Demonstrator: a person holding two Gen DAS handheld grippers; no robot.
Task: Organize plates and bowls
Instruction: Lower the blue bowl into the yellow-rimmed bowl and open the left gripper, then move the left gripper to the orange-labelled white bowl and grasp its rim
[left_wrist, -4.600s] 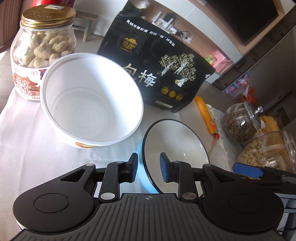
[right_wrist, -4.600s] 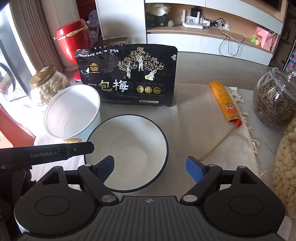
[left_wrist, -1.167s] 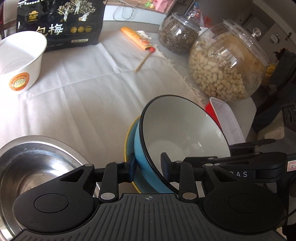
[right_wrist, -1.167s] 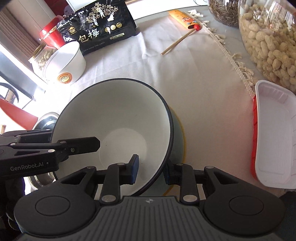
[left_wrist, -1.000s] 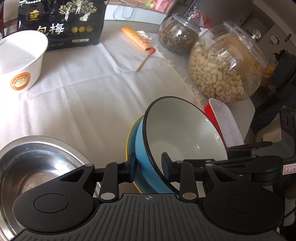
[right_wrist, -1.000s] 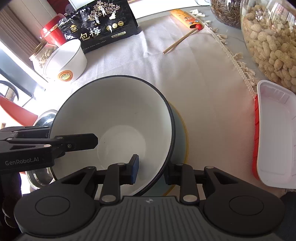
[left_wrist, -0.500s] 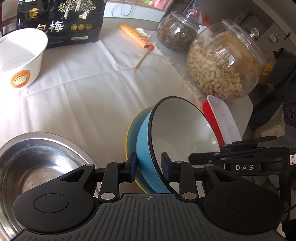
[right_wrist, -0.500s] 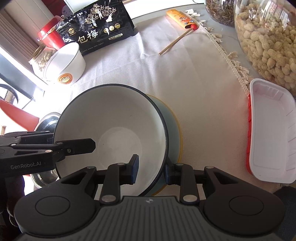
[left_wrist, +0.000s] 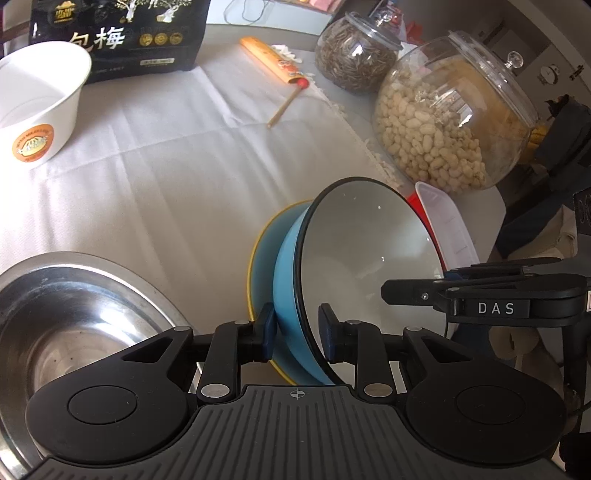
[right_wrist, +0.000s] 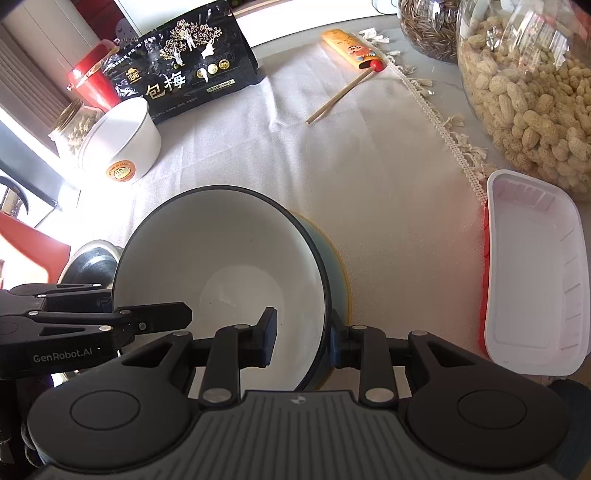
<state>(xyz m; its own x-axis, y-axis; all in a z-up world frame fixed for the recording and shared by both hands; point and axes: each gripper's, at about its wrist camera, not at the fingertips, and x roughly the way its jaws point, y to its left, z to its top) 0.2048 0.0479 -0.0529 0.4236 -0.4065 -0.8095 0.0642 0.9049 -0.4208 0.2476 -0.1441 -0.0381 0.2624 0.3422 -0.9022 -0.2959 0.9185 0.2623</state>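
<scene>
beside the blue bowl (left_wrist: 291, 266): one steel bowl (left_wrist: 74, 306), one paper bowl (left_wrist: 40, 107), three jars (left_wrist: 454, 122), one white tray (right_wrist: 535, 269), one black bag (right_wrist: 184, 59).

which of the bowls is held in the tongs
The blue bowl with the white inside, gripped at its rim over the yellow-rimmed plate; the steel bowl and white paper bowl sit untouched.

Left gripper (left_wrist: 295, 332) jaws closing narrow, right gripper (right_wrist: 301, 338) jaws clamped.
</scene>
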